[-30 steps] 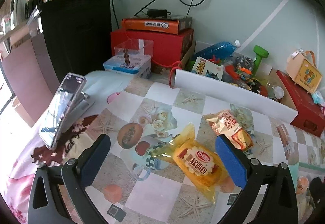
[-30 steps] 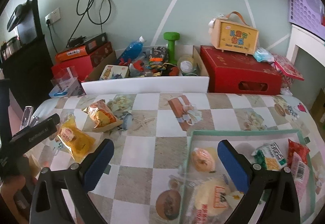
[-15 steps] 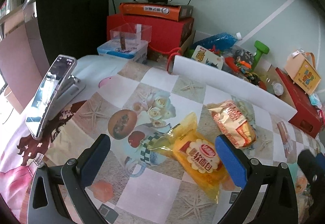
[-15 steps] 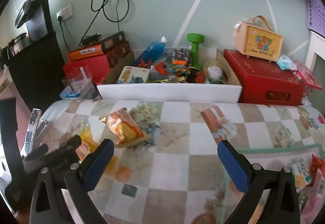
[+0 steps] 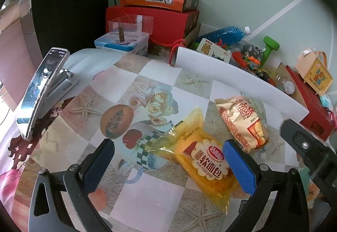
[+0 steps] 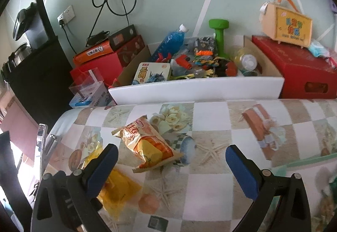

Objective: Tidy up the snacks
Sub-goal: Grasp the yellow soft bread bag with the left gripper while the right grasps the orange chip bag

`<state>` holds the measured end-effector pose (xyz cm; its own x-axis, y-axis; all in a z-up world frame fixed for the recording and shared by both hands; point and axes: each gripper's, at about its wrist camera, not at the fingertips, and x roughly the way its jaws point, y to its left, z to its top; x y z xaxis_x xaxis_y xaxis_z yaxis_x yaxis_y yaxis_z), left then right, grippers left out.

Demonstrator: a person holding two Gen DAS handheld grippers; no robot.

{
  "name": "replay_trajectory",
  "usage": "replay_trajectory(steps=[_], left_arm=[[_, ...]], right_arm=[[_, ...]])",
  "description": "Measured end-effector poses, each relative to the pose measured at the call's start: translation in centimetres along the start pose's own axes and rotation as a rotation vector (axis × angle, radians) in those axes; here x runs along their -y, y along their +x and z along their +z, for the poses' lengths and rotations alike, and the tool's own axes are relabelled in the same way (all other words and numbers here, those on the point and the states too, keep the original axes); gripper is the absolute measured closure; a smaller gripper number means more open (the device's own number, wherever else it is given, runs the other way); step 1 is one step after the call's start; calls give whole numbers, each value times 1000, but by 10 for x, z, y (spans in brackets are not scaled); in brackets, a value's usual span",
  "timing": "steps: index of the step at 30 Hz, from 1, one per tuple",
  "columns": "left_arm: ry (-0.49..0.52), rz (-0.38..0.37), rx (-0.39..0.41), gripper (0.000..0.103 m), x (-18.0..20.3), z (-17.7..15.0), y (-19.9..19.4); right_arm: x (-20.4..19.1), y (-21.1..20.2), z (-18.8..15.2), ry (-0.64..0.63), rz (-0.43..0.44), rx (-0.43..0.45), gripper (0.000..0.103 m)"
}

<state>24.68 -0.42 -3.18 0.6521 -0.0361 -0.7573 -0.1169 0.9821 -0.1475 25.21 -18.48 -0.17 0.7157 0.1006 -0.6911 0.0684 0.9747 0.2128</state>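
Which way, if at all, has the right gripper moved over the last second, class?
Yes. The right gripper has swung left: against the fixed white box, the tray has almost left view and the orange snack packet now lies between its open fingers.

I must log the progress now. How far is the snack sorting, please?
Nothing visible proves a finished step. The yellow bread packet and the orange snack packet both lie loose on the tablecloth. The left gripper and right gripper are open and empty, each near a packet. Both grasps are left.

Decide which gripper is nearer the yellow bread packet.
Left. The left gripper is open right over the yellow bread packet; the right gripper hovers open above the orange snack packet beside it.
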Motion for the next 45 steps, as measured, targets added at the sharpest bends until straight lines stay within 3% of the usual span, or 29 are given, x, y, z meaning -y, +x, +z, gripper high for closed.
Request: replay_trajectory(steps=[16, 32, 35, 39, 45], left_arm=[[19, 4, -15, 0, 5, -3, 5], [-23, 9, -34, 0, -10, -4, 4], [-32, 11, -35, 0, -13, -3, 3], [-60, 6, -42, 0, -19, -2, 2], [-75, 12, -45, 0, -21, -2, 1]], right_arm=[[7, 46, -6, 77, 138, -76, 0], [12, 55, -11, 97, 144, -77, 2], [12, 54, -10, 98, 129, -71, 15], [10, 52, -11, 92, 135, -70, 21], [11, 52, -12, 100, 175, -75, 37]])
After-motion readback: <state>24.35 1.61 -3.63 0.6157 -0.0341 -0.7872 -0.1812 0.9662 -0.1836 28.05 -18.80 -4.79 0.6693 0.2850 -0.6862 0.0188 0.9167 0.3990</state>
